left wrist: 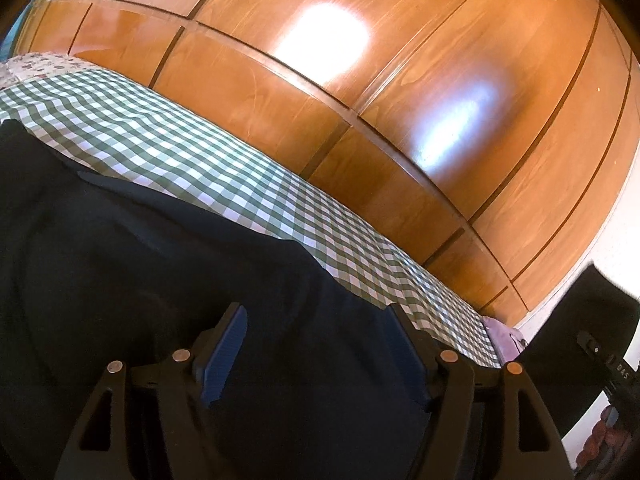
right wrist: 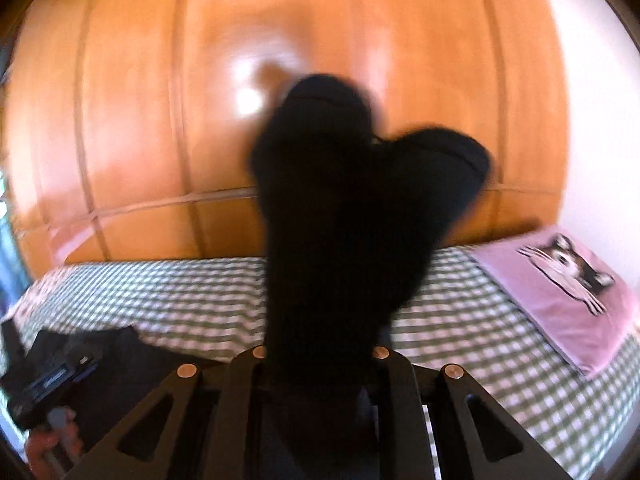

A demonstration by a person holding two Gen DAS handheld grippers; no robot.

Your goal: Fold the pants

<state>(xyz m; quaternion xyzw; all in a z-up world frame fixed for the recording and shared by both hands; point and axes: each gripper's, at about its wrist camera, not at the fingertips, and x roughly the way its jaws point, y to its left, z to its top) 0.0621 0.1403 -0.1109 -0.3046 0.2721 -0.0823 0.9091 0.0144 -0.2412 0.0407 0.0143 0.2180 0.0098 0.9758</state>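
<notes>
Dark navy pants (left wrist: 140, 264) lie on the green-and-white checked bedspread (left wrist: 168, 140). My left gripper (left wrist: 316, 312) hovers low over them, open, its blue pads (left wrist: 226, 354) standing wide apart with cloth below and between them but not pinched. In the right wrist view my right gripper (right wrist: 320, 354) is shut on a bunch of the pants (right wrist: 352, 208). That cloth rises blurred in front of the camera and hides the fingertips. The rest of the pants (right wrist: 132, 356) lie at the lower left, next to the left gripper's body (right wrist: 52, 380) and a person's hand (right wrist: 48, 444).
A glossy wooden wardrobe (left wrist: 360, 80) runs along the far side of the bed. A pink pillow (right wrist: 568, 296) with a dog picture lies at the bed's right end, by a white wall (right wrist: 592, 100). A black device body (left wrist: 588, 344) shows at the right edge.
</notes>
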